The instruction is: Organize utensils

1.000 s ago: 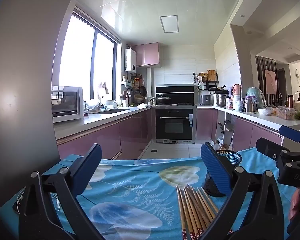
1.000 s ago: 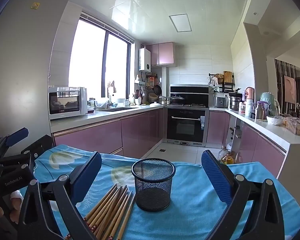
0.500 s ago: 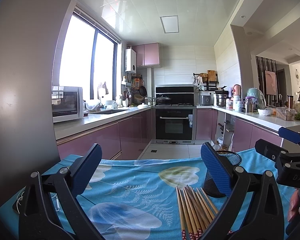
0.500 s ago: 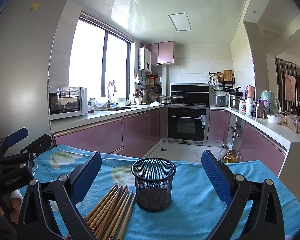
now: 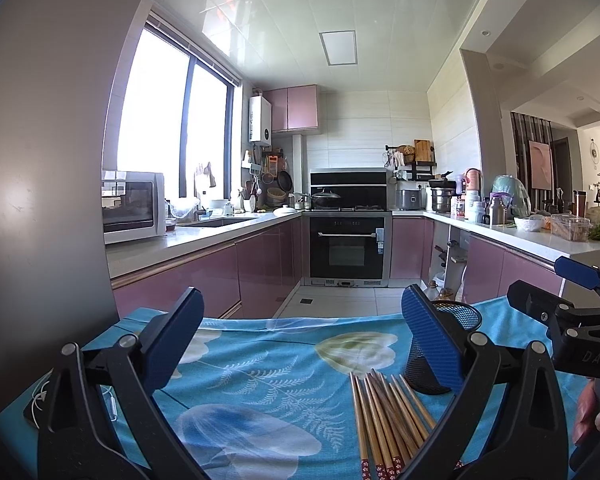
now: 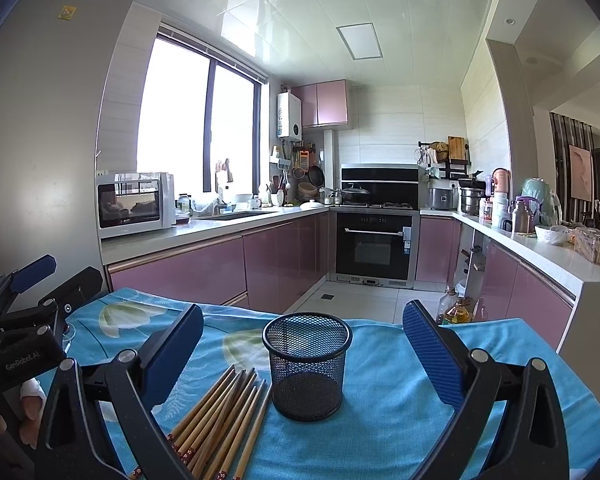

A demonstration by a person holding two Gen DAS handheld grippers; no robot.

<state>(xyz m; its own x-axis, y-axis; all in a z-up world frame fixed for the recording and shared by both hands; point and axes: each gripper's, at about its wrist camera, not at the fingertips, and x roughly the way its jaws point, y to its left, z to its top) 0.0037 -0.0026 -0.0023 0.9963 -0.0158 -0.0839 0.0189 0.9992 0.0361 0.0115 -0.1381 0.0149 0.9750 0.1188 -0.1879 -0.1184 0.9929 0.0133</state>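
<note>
A kitchen lay beyond a blue cloth (image 6: 380,420). Chopsticks (image 6: 224,412) lay bundled just left of an upright, empty mesh cup (image 6: 306,364). Both the left gripper (image 5: 300,344) and right gripper (image 6: 300,352) hovered level, jaws spread wide, holding nothing. The light cup would likely tip if nudged; the chopsticks might scatter.

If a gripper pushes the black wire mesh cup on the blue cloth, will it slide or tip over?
The black wire mesh cup stands upright and empty, so it is probably light and moves easily. It looks taller than wide, so a high push may tip it. The blue floral cloth under it could wrinkle and catch its base, which favours tipping over sliding.
</note>
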